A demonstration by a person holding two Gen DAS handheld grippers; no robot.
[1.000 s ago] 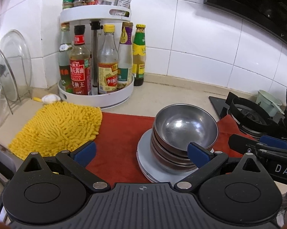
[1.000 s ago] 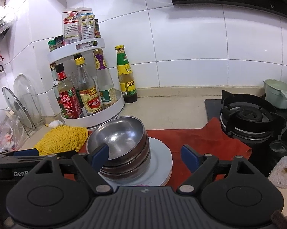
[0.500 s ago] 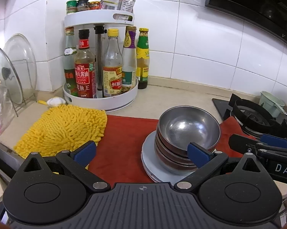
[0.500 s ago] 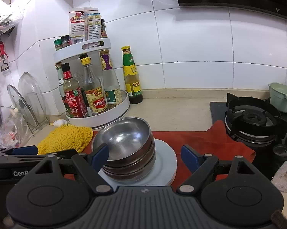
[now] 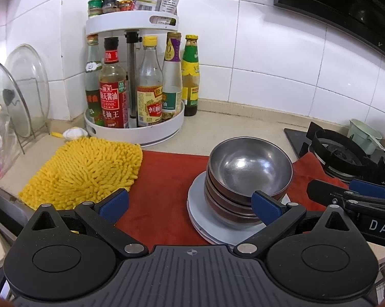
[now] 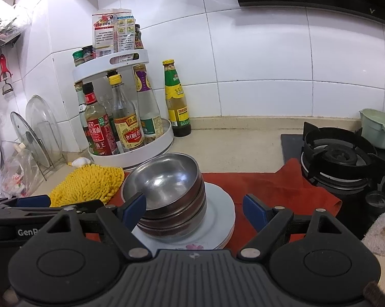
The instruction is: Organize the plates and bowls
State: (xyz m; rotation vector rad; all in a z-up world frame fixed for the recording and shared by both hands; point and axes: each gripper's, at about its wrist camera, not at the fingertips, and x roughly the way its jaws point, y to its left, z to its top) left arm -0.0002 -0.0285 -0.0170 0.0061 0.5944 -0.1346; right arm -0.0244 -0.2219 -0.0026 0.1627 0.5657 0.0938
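Observation:
A stack of steel bowls (image 5: 248, 174) sits on a stack of white plates (image 5: 200, 212) on a red cloth (image 5: 164, 192). The same bowls (image 6: 166, 192) and plates (image 6: 218, 215) show in the right wrist view. My left gripper (image 5: 189, 203) is open and empty, just short of the stack, its right pad in front of the bowls. My right gripper (image 6: 195, 207) is open and empty, its left pad in front of the bowls. Each gripper shows at the edge of the other's view.
A yellow chenille mat (image 5: 85, 168) lies left of the red cloth. A white two-tier rack of sauce bottles (image 5: 133, 102) stands behind. Glass lids (image 5: 15, 97) lean at far left. A gas burner (image 6: 338, 158) and a green cup (image 6: 379, 128) are at right.
Both grippers have risen and pulled back a little from the stack; the bowls and plates sit lower in both views. Both stay open and empty.

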